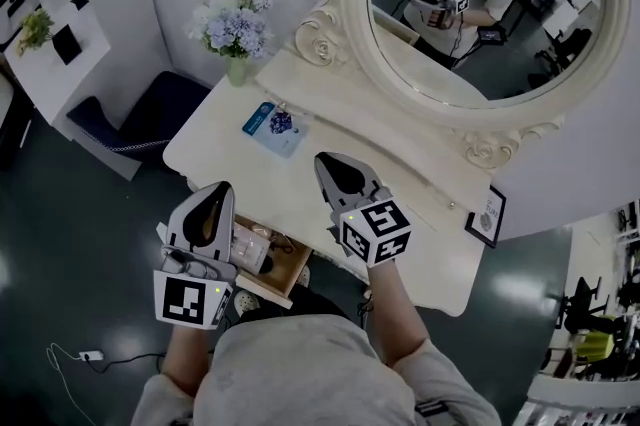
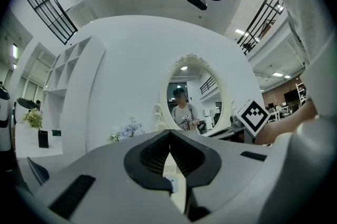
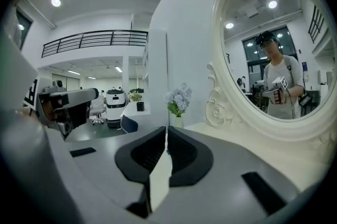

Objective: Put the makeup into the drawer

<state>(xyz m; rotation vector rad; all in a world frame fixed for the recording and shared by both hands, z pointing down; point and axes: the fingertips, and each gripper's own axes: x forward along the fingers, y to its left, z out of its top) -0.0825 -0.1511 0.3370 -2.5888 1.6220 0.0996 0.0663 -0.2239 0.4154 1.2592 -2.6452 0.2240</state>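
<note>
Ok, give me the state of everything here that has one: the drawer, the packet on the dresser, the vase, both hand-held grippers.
drawer: open, pulled out, items inside.
blue-and-white packet: lying flat on the tabletop, outside the drawer.
flower vase: upright.
left hand-held gripper: shut, nothing gripped.
right hand-held gripper: shut, nothing gripped.

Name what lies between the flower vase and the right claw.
A blue packet, flat on the dressing table; the head view shows it.
</note>
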